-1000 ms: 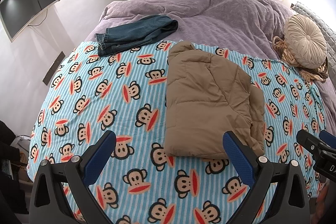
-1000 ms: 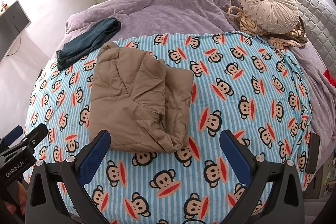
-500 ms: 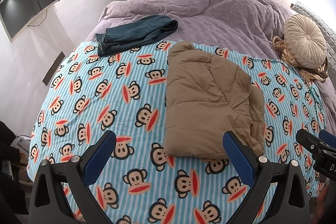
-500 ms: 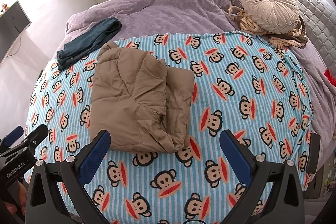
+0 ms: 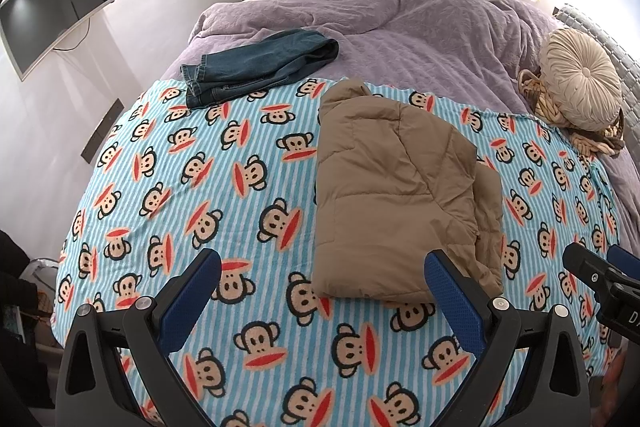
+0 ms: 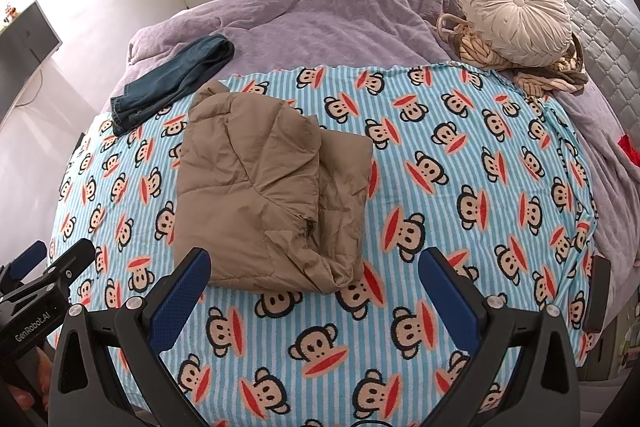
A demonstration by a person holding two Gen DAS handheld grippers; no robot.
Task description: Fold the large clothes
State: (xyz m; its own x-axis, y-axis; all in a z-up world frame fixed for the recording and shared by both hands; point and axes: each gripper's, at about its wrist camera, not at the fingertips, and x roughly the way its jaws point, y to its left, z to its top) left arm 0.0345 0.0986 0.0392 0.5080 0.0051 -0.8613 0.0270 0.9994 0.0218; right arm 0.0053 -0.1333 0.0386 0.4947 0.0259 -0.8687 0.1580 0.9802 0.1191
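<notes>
A tan puffer jacket (image 5: pixel 396 195) lies folded into a compact rectangle on the blue striped monkey-print blanket (image 5: pixel 224 187); it also shows in the right wrist view (image 6: pixel 272 199). My left gripper (image 5: pixel 324 287) is open and empty, held above the blanket just short of the jacket's near edge. My right gripper (image 6: pixel 316 283) is open and empty, near the jacket's near right corner. Each gripper shows at the edge of the other's view.
Folded blue jeans (image 5: pixel 256 67) lie at the far left on the purple duvet (image 5: pixel 400 27). A round cream cushion (image 5: pixel 580 87) sits on a woven basket at the right. A wall-mounted TV (image 5: pixel 56 7) hangs at the left. The bed's near edge is below the grippers.
</notes>
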